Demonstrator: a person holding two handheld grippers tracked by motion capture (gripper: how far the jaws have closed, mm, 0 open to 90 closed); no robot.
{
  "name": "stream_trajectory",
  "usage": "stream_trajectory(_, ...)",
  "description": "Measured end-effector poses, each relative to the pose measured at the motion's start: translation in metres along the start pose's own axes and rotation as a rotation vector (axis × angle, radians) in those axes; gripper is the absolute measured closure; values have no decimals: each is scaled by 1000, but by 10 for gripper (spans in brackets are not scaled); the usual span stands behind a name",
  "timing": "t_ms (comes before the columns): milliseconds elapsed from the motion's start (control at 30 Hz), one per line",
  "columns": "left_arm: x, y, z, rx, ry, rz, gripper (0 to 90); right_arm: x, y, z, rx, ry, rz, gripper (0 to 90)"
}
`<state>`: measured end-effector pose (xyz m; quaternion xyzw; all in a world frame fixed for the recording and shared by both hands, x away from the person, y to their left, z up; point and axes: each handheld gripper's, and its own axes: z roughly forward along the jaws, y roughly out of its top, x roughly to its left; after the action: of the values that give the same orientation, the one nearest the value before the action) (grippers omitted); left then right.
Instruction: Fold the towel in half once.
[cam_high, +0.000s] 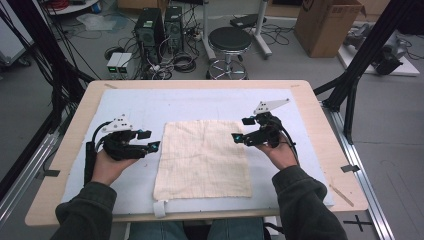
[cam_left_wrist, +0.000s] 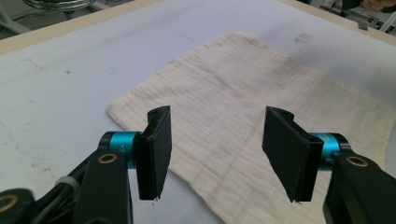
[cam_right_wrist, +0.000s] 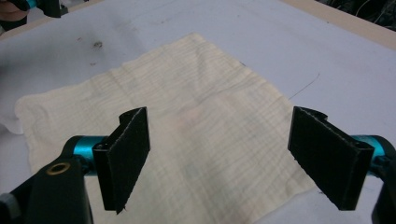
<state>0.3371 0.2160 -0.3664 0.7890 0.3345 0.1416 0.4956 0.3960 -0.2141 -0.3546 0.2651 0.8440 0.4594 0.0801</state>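
The left gripper (cam_high: 148, 140) hovers just off the left edge of the cream muslin cloth (cam_high: 204, 159), its jaws spread wide with nothing between them. In the left gripper view (cam_left_wrist: 214, 156) the two black pads stand apart over the cloth's (cam_left_wrist: 252, 121) near edge, not touching it as far as can be told. The right gripper (cam_high: 241, 129) sits at the cloth's upper right side, jaws likewise parted and empty; in the right gripper view (cam_right_wrist: 233, 161) they frame the cloth (cam_right_wrist: 187, 135) from above.

The cloth lies flat and spread out, roughly square, in the middle of a pale blue-grey mat (cam_high: 200, 100) that covers most of the wooden table (cam_high: 70, 125). The person's left hand (cam_high: 107, 167) and right hand (cam_high: 282, 155) grip the tools from below, dark sleeves entering from the bottom of the high view.

Beyond the table stand a black round stool (cam_high: 229, 40), two computer towers (cam_high: 157, 27) amid cables, and a cardboard box (cam_high: 325, 25).
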Motion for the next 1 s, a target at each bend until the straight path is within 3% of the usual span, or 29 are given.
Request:
stream_trajectory(133, 5, 10, 8, 25, 19, 14, 443, -9, 3, 3, 1, -14, 13, 229)
stream_trajectory(300, 14, 24, 21, 17, 17, -11, 456, -24, 9, 5, -11, -36, 27, 248)
stream_trajectory(400, 20, 27, 27, -9, 41, -34, 455, -35, 13, 9, -10, -56, 38, 252)
stream_trajectory(633, 40, 24, 44, -31, 121, -66, 482, -55, 18, 20, -17, -83, 77, 286)
stream_trajectory(900, 65, 11, 71, 19, 169, -165, 560, -69, 9, 38, 6, -109, 113, 364)
stream_trajectory(1000, 69, 6, 79, 35, 182, -163, 560, -75, 4, 42, 33, -113, 136, 378)
